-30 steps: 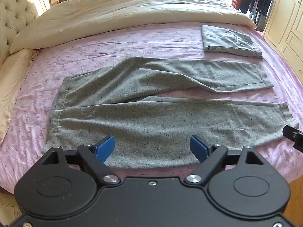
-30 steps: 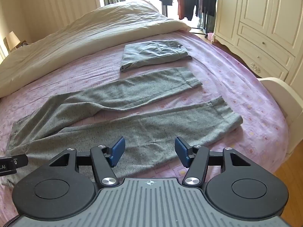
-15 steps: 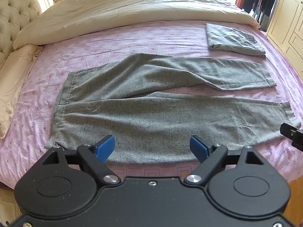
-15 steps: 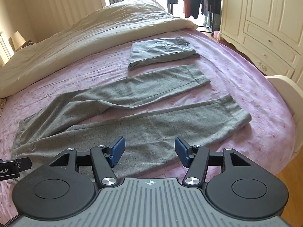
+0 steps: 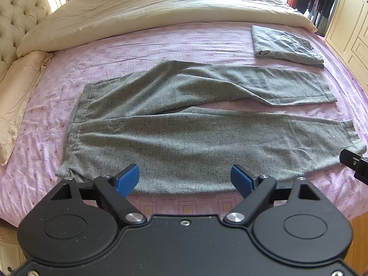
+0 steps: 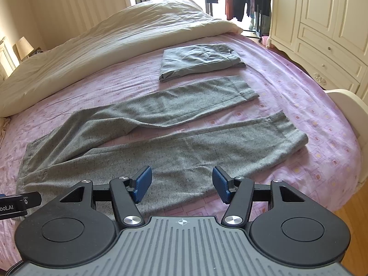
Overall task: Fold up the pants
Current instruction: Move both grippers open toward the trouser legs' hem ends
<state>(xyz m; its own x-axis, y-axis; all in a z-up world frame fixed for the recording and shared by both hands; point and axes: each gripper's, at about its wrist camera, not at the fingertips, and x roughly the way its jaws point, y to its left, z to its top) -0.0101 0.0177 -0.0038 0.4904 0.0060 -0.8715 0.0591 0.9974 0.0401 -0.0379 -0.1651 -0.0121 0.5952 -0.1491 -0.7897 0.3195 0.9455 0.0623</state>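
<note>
The grey pants (image 5: 184,128) lie unfolded and flat on the pink bed sheet (image 5: 161,43), waistband toward 9 o'clock and both legs running toward 3 o'clock in the left wrist view; the 2 legs are spread slightly apart at the cuffs. The left gripper (image 5: 185,179) hovers over the near edge of the pants with its blue fingers (image 5: 127,179) released and spread wide, nothing between them. The right gripper (image 6: 181,184) hovers over the near leg, fingers released, nothing grasped. A folded grey garment (image 6: 200,59) rests at 12 o'clock beyond the far leg, apart from it. A cream duvet (image 5: 149,9) covers the far half of the bed.
</note>
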